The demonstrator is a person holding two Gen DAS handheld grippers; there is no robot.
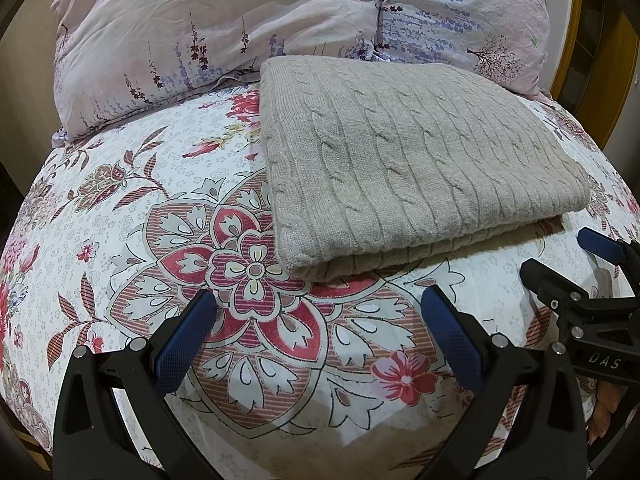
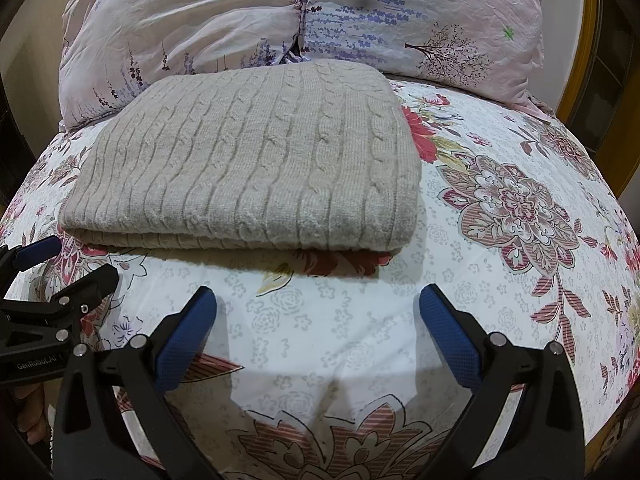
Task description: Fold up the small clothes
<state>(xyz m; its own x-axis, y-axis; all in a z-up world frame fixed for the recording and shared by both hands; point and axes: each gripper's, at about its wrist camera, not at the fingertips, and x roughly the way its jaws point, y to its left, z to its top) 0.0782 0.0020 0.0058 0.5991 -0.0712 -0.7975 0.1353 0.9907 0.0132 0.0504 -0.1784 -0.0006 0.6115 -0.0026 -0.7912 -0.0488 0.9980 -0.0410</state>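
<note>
A beige cable-knit sweater (image 1: 404, 160) lies folded into a thick rectangle on the floral bedsheet (image 1: 160, 240); it also shows in the right wrist view (image 2: 256, 160). My left gripper (image 1: 320, 304) is open and empty, hovering over the sheet just in front of the sweater's near left corner. My right gripper (image 2: 318, 300) is open and empty, just in front of the sweater's near edge. The right gripper also shows in the left wrist view (image 1: 568, 256) at the right, and the left gripper shows in the right wrist view (image 2: 68, 256) at the left; both are apart from the sweater.
A large pink floral pillow (image 1: 280, 20) lies behind the sweater against the headboard, also in the right wrist view (image 2: 320, 12). A wooden frame (image 1: 576, 20) stands at the far right. The bed edge drops off at the left.
</note>
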